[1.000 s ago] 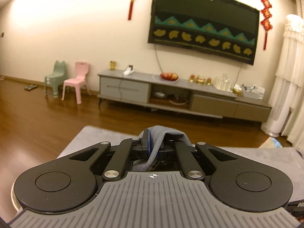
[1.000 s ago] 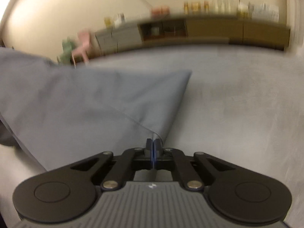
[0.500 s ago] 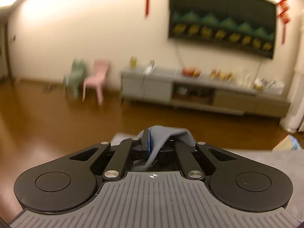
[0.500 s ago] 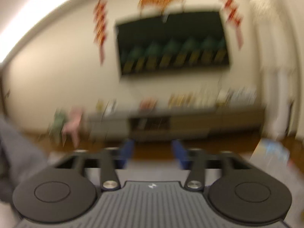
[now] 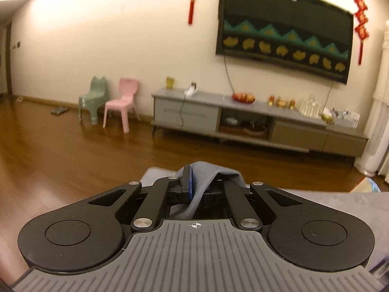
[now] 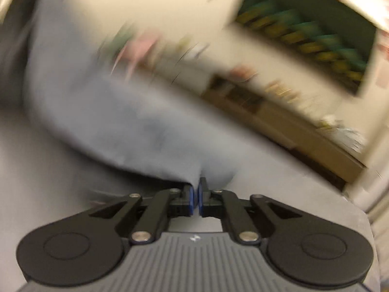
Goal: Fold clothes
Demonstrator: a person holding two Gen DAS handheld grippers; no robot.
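Beside the grey cloth [image 6: 126,131], right gripper [image 6: 195,196] snaps closed again, apparently re-pinching its edge; left gripper [image 5: 192,185] keeps pinching cloth.

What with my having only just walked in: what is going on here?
A person is folding clothes with a handheld gripper in each hand. The left gripper is shut on a bunched edge of a grey garment, held above a grey padded surface. The right gripper has just been closing; its jaws are shut at the garment's edge, but blur hides whether cloth is pinched between them.
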